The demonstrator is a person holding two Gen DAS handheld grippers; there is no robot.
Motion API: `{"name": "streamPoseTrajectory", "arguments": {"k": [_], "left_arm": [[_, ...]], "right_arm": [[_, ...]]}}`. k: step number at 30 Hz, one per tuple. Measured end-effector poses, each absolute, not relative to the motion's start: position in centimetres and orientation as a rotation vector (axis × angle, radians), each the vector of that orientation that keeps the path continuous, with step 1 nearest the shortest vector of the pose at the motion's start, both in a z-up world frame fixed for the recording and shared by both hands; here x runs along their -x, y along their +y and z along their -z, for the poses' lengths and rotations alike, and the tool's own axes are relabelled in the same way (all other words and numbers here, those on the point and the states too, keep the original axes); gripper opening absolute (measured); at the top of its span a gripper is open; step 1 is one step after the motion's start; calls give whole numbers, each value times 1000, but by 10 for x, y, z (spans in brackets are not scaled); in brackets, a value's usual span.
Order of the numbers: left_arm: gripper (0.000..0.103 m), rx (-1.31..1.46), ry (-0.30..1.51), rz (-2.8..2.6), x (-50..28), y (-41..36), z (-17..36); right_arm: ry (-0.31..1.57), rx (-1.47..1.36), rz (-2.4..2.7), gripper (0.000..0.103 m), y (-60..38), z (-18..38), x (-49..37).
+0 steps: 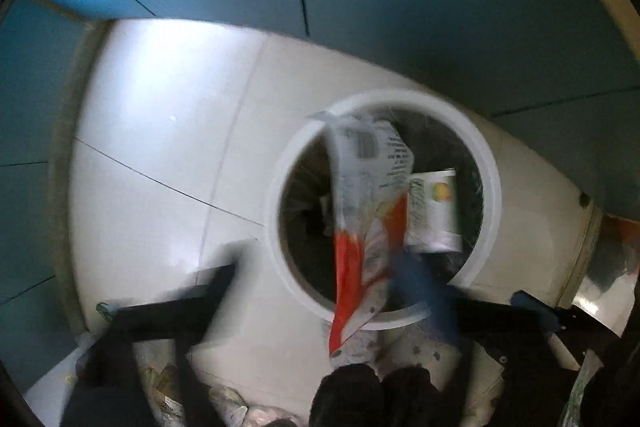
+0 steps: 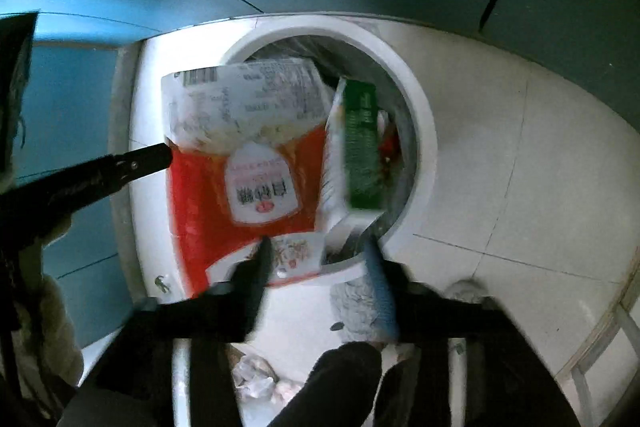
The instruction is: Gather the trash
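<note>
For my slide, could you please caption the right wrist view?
Red-and-white snack bag and green carton tipping into the white bin, right claw open.

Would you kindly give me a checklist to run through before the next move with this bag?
1. The red-and-white bag fully over the bin: not ok, part overhangs the rim.
2. Hold of the right gripper on the bag: cannot tell, blurred.
3. The left gripper open: ok.
4. The green carton inside the bin: ok.
5. Floor litter collected: not ok, crumpled paper lies there.
</note>
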State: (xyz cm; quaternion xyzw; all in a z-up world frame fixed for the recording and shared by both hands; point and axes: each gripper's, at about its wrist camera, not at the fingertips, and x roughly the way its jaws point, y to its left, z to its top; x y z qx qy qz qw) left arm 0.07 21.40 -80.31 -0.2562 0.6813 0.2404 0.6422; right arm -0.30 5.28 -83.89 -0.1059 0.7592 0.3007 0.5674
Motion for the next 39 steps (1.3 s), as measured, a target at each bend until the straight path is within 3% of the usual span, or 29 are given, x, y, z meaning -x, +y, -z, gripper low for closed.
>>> {"name": "streamPoseTrajectory", "arguments": {"k": [5, 7, 9, 27, 31, 39], "left_arm": [[103, 525, 1509, -597, 12, 207, 740], [103, 491, 1491, -627, 18, 201, 704], [103, 467, 1469, -638, 27, 196, 668], [103, 429, 1267, -627, 101, 129, 353], [103, 431, 1202, -611, 112, 114, 302], [103, 450, 1086, -586, 130, 105, 228]], "right_arm": [[1732, 286, -697, 78, 55, 790, 2], [1691, 317, -670, 95, 54, 758, 1], [1658, 345, -648, 103, 51, 730, 0], [1373, 375, -666, 103, -6, 372, 38], [1319, 360, -692, 103, -19, 294, 53], [1269, 306, -764, 103, -40, 199, 71]]}}
